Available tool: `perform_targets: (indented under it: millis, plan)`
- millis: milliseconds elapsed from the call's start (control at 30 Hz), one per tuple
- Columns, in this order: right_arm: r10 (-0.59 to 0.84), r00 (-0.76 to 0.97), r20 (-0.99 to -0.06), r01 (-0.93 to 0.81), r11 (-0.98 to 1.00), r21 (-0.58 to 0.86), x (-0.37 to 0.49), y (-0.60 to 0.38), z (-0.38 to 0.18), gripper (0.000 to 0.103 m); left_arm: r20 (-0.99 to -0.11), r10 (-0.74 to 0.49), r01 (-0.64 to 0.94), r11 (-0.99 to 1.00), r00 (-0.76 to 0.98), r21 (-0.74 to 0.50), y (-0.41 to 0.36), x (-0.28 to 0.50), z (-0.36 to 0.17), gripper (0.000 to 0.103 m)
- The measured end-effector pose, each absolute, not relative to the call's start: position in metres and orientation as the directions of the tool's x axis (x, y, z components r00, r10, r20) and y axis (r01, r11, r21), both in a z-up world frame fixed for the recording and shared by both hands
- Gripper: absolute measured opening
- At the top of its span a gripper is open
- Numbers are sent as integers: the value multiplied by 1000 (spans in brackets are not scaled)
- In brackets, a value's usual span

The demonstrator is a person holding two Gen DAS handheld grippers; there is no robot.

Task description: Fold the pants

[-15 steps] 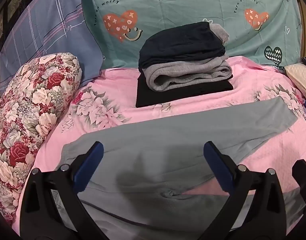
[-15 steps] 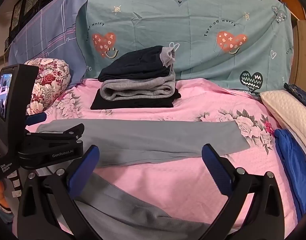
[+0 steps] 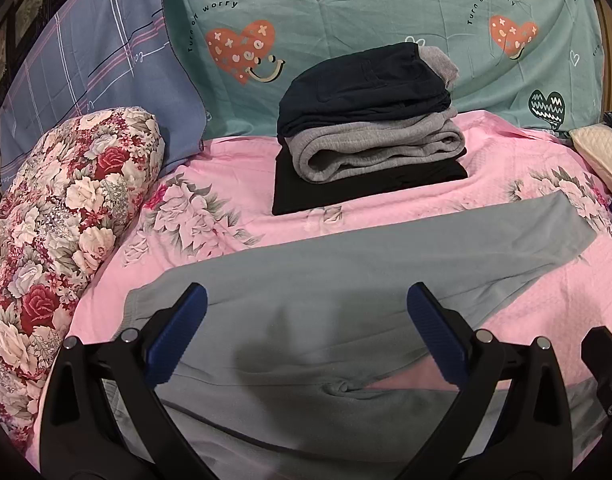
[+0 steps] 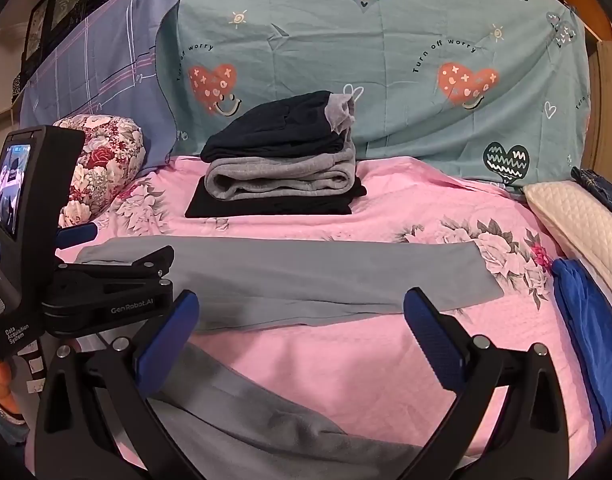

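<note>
Grey pants [image 3: 346, 280] lie spread on the pink floral bedsheet [image 3: 233, 168], waistband to the left, one leg stretching right toward the far side [image 4: 326, 276] and the other leg running along the near edge [image 4: 257, 420]. My left gripper [image 3: 306, 336] hovers wide open over the seat and crotch of the pants, with nothing between its blue pads. My right gripper [image 4: 301, 336] is also wide open, above the pink gap between the two legs. The left gripper's body [image 4: 105, 288] shows at the left of the right wrist view.
A stack of folded dark and grey clothes [image 3: 370, 132] sits at the back of the bed against teal heart-print bedding [image 3: 386, 12]. A floral bolster [image 3: 57, 232] lies at the left. A cream pillow [image 4: 578, 224] and blue cloth [image 4: 586, 328] lie at the right.
</note>
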State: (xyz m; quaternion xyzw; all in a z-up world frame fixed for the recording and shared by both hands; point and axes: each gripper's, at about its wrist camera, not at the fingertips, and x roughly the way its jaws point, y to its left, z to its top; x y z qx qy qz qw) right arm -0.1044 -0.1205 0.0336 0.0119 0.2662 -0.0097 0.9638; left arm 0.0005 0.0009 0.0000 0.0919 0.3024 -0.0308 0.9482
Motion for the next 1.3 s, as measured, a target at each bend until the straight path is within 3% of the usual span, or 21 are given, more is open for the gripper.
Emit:
perform_targets:
  millis: [1033,1300]
  plan:
    - [-3,858,-514,26,999,38,-105,-122,33,102,-586,4,111,981,810,160,6,2,-5,101]
    - [-41,855,-517,58,998,16,-104,-123,31,102,-633,43,98,977,773,187,8,6,-8,101]
